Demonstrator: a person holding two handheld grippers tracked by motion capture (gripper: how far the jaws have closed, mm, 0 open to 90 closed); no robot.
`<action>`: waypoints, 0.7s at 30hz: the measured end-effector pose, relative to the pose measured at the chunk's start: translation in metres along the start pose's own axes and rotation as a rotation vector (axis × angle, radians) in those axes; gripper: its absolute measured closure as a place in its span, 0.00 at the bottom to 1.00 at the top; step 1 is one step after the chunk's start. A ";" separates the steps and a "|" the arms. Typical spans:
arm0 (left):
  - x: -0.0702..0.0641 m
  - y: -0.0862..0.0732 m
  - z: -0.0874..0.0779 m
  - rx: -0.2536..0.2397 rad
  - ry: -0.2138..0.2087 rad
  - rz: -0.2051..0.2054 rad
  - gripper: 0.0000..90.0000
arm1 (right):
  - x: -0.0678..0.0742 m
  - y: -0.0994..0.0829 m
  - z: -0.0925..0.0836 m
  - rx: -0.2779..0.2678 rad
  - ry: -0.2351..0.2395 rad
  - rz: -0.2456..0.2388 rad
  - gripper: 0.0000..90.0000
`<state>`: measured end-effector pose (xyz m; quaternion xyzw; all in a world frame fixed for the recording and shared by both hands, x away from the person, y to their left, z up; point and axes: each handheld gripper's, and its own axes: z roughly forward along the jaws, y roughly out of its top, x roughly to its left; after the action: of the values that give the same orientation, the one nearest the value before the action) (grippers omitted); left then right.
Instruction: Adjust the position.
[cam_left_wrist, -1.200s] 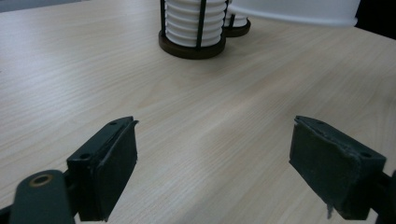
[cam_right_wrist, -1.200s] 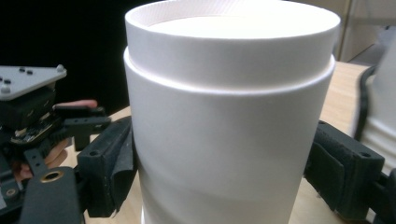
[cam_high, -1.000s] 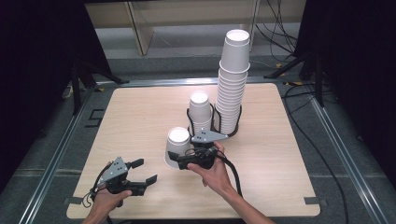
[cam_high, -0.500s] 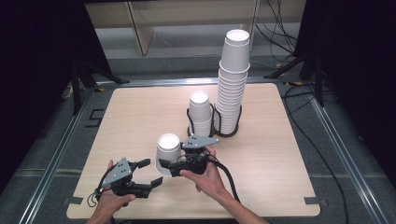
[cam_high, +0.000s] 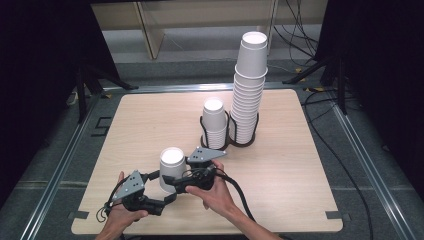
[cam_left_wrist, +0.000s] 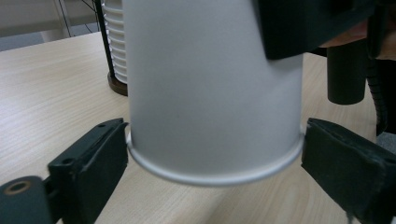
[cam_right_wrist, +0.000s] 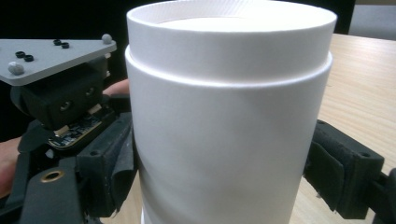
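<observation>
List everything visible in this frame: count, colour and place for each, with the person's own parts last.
held cup: one, white, upside down at the table's near edge, between both grippers
short cup stack: one, white, in a black wire holder mid-table
tall cup stack: one, white, in the holder's right ring
table: one, light wood
cables: several, black, on the floor behind
left gripper: black, jaws just opened around the cup's rim
right gripper: black, clamped on the cup's sides
hands: two, bottom edge

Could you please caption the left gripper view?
Left gripper, jaws just opened, flanks the rim of an inverted paper cup.
</observation>
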<state>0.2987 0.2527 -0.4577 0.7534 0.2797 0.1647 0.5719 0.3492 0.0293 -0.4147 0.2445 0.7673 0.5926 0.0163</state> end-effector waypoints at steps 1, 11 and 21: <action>-0.001 0.000 0.000 -0.002 -0.002 -0.005 0.05 | 0.000 0.000 0.001 0.000 -0.002 -0.020 0.20; -0.003 0.001 0.003 -0.004 0.002 -0.006 0.01 | 0.008 -0.001 0.005 0.006 0.054 0.029 0.20; -0.003 0.000 0.003 -0.003 -0.021 -0.029 0.02 | 0.012 -0.003 0.008 0.008 0.068 0.011 0.20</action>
<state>0.2980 0.2481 -0.4581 0.7501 0.2840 0.1488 0.5783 0.3406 0.0409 -0.4169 0.2286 0.7685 0.5974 -0.0141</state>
